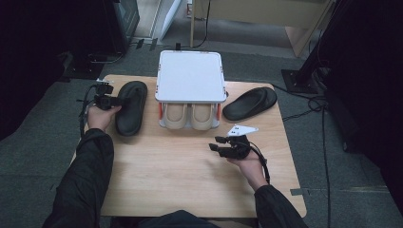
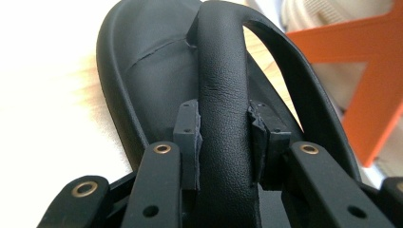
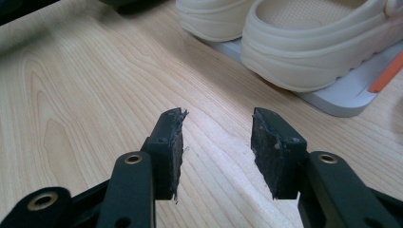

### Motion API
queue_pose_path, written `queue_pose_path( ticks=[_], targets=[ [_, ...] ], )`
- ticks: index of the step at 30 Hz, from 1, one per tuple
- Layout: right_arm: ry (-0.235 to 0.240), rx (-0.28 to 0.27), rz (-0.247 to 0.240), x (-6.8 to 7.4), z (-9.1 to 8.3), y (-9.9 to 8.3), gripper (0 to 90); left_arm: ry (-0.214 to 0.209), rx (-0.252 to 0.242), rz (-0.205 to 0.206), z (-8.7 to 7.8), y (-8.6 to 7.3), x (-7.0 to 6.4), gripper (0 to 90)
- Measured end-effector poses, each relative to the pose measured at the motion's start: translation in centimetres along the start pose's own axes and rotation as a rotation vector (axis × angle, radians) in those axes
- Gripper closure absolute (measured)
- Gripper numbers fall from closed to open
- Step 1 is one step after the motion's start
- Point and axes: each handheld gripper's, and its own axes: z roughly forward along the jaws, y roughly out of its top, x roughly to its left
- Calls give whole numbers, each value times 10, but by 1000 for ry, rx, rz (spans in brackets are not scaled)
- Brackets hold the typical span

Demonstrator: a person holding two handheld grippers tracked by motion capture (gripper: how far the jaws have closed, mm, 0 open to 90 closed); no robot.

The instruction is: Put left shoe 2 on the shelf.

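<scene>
I take the white two-tier shoe rack (image 1: 190, 76) at the table's far edge as my landmark. Its lower shelf already holds a pair of cream clogs (image 1: 190, 116), so that part looks done. My left gripper (image 1: 107, 100) is clamped on the strap of the black sandal (image 1: 131, 108) lying just left of the rack, pads (image 2: 187, 137) pressing both sides of the strap. The second black sandal (image 1: 250, 103) lies just right of the rack, untouched. My right gripper (image 1: 227, 146) hovers in front of the rack, jaws apart and empty. I judge both black sandals are left to stow.
</scene>
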Motion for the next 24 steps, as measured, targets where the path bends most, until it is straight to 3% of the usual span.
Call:
queue_pose_path(
  ticks=[7,12,24],
  targets=[
    [14,1,-5,0,6,4,548,-12,-31,-11,-21,5,-8,687],
    [24,0,-12,1,9,8,548,-17,-36,-21,-26,10,-16,687],
    [39,-1,-21,0,16,15,549,-22,-39,-6,-47,46,-40,687]
  ],
)
